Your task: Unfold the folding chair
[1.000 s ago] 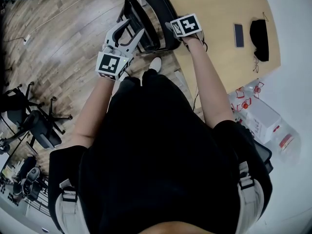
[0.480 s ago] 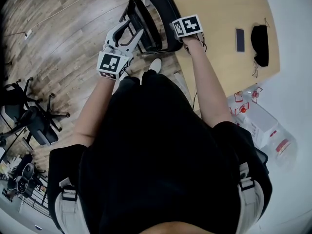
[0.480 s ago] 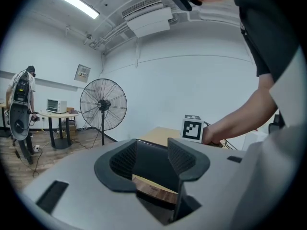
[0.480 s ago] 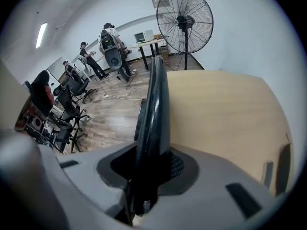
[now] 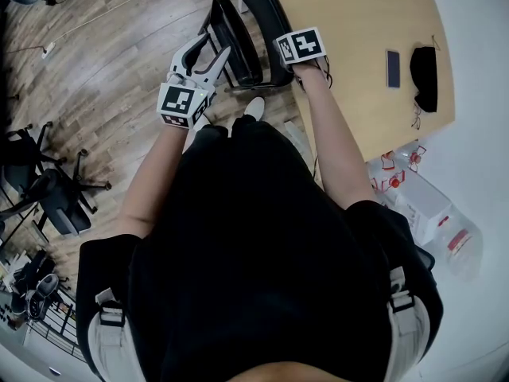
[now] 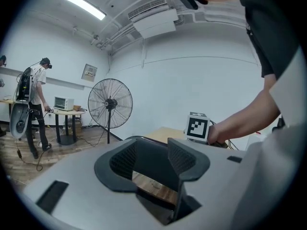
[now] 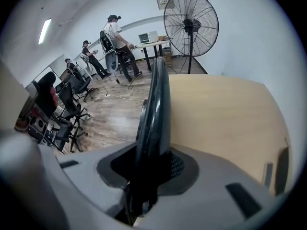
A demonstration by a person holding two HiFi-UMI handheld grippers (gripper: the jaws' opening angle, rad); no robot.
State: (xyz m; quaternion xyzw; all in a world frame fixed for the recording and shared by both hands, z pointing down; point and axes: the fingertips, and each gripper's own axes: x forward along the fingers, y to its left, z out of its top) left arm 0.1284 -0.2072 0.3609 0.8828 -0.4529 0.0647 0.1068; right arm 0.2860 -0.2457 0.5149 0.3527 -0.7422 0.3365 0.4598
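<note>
- I'm looking straight down from the head view: the folding chair (image 5: 264, 10) stands on the wooden floor (image 5: 119, 54) at my 12 o'clock, black, folded flat, right against the edge of the table (image 5: 358, 22).
- Left tool (image 5: 211, 51) reaches in from 11 o'clock, pointing nearly level at the chair's inner panel.
- In the left gripper view the pads are clenched on a dark flat part of the chair, with a strip of floor showing beneath it.
- Right tool (image 7: 152, 169) comes from 1 o'clock and points steeply down onto the chair's curved top rim.
- Its jaws have just been closing, and in the right gripper view the glossy black rim runs right up between them, pinched tight.
- So both tools have hold of the chair, one on each part.
- On the table at 2 o'clock lie a phone (image 5: 390, 62) and, just beside it, a black bundle (image 5: 423, 62).
- Clear plastic bottles (image 5: 433, 213) with red caps sit at 3 o'clock, beside my right arm.
- Office chairs (image 5: 56, 197) are parked at 9 o'clock, well apart from me.
- Further back in the room stands a big pedestal fan (image 7: 191, 25), with people (image 7: 117, 37) by a small table near it.
</note>
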